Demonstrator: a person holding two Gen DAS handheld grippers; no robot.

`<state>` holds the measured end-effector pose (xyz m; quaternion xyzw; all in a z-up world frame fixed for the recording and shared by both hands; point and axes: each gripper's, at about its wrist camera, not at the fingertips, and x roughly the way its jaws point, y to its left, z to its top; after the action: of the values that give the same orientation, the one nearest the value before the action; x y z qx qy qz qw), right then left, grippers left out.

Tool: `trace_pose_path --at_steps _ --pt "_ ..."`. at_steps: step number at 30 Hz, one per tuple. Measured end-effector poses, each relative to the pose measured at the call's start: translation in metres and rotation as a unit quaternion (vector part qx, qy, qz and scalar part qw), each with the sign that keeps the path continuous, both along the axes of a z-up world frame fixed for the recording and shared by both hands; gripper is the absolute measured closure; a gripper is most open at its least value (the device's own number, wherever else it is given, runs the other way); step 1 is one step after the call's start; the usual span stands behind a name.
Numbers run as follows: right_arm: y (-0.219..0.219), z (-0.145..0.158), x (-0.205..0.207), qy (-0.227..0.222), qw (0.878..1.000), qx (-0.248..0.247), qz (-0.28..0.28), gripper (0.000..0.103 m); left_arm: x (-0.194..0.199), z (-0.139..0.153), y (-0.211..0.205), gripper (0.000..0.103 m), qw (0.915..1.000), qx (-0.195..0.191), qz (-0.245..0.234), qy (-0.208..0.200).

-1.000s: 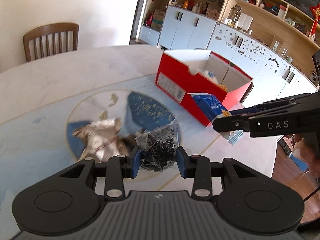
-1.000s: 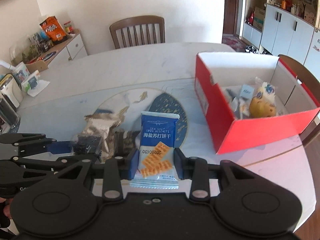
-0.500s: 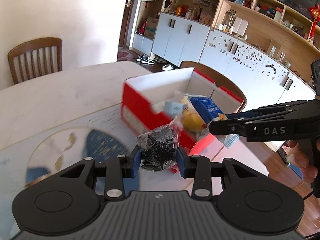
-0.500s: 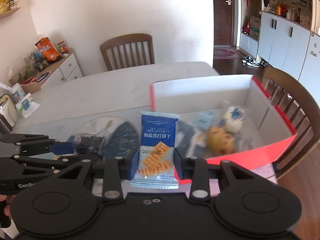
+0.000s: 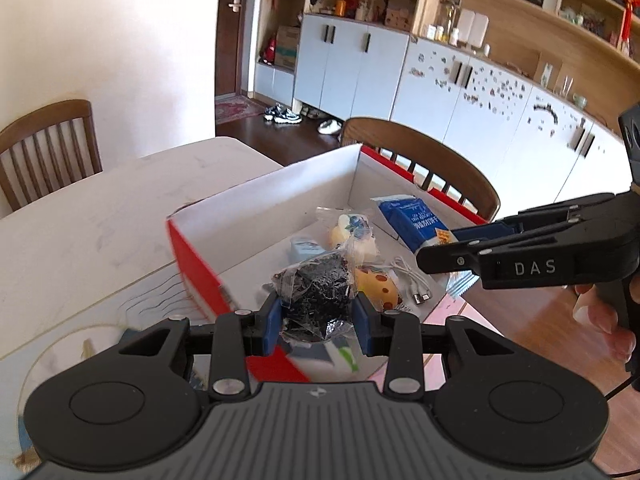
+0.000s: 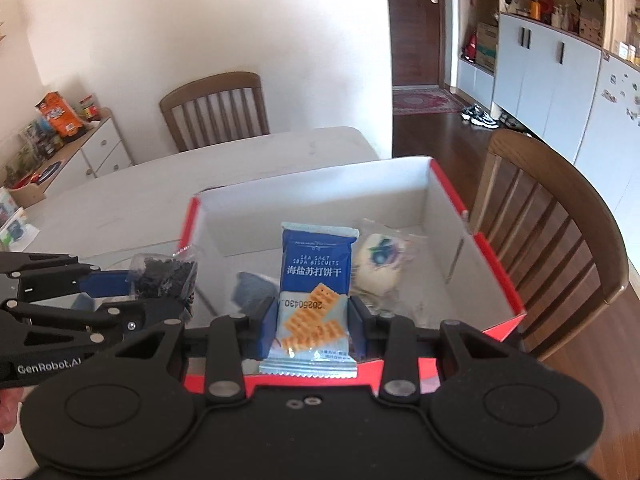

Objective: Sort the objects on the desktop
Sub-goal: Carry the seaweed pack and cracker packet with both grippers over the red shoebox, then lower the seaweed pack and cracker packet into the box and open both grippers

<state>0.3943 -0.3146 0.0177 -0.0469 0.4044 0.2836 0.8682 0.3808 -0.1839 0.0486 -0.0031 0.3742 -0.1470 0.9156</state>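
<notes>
Red cardboard box (image 5: 200, 276) with white inner walls: both grippers over it, each loaded.
Left gripper (image 5: 316, 314) pinches a clear plastic bag of black bits (image 5: 316, 296) above the box's near-left corner; right gripper (image 6: 312, 326) clamps a blue soda-biscuit packet (image 6: 314, 280) over the box's middle. Yellow wrapped snacks (image 5: 376, 284) and a white cable (image 5: 412, 280) lie on the box floor.

The biscuit packet (image 6: 314, 280) reads "SEA SALT SODA BISCUITS" and, upside down, "20250430"; the right gripper (image 5: 434, 249) bears "DAS"; the left gripper (image 6: 160, 292) "GenRobot.AI".
</notes>
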Motion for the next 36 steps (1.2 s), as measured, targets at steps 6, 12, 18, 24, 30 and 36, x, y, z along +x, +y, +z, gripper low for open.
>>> trace_pose_path --at_steps 6,12,18,24,30,36 --pt "-0.014 -0.011 0.026 0.010 1.000 -0.010 -0.015 0.066 0.026 -0.010 -0.023 0.067 0.9989 0.042 -0.015 0.016" --pt "-0.023 -0.028 0.050 0.023 0.999 -0.030 -0.026 0.066 0.049 -0.022 -0.041 0.067 0.9963 0.058 -0.034 0.052" --pt "-0.024 -0.049 0.068 0.043 0.997 -0.048 -0.035 0.066 0.059 -0.036 -0.056 0.067 0.9916 0.097 -0.050 0.069" --pt "-0.018 -0.060 0.075 0.049 0.996 -0.066 -0.029 0.066 0.069 -0.045 -0.057 0.067 0.9885 0.102 -0.048 0.100" --pt "-0.007 -0.070 0.082 0.060 0.994 -0.093 -0.025 0.066 0.082 -0.053 -0.059 0.067 0.9845 0.120 -0.048 0.119" --pt "-0.003 -0.076 0.084 0.070 0.992 -0.102 -0.019 0.066 0.090 -0.060 -0.063 0.067 0.9813 0.123 -0.056 0.137"
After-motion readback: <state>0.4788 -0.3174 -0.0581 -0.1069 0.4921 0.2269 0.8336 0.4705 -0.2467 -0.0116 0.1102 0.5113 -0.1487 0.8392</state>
